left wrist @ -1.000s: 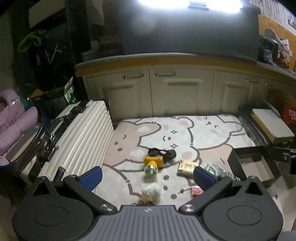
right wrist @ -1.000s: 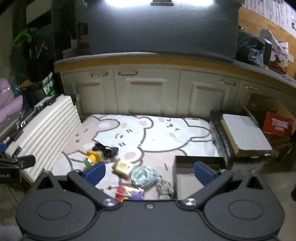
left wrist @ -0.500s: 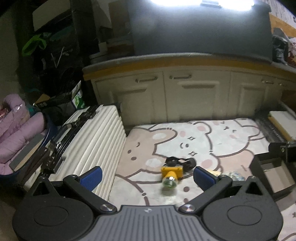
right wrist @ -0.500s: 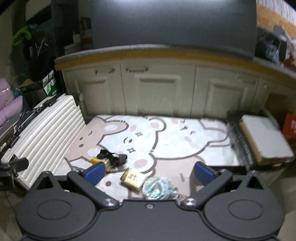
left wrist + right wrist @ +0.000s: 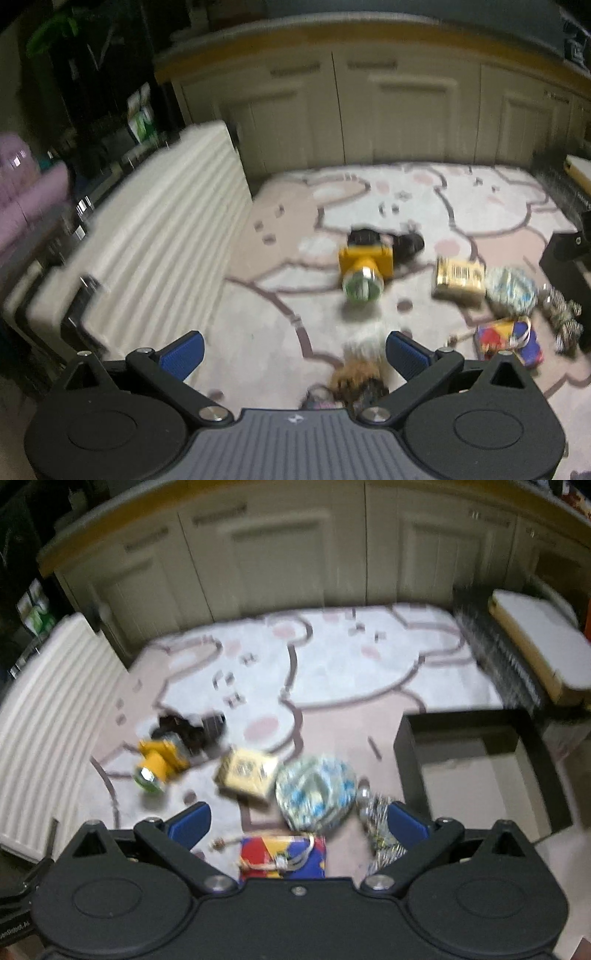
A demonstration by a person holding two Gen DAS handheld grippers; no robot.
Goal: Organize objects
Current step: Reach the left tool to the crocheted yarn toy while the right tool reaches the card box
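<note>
Small objects lie scattered on a bear-print rug. A yellow headlamp with a black strap sits mid-rug, also the headlamp in the right wrist view. Right of it are a gold box, a blue-white round pouch, a silvery patterned piece and a red-blue-yellow pouch. A fluffy white-and-brown toy lies just ahead of my left gripper, which is open and empty. My right gripper is open above the colourful pouch and holds nothing.
A black open box stands on the rug's right side. A white ribbed suitcase lies along the left. Cream cabinets close off the back. A board on a dark crate sits at the far right.
Both grippers have tilted down and moved closer to the rug, so the objects look larger and nearer. Both views are blurred by motion. Both stay open.
</note>
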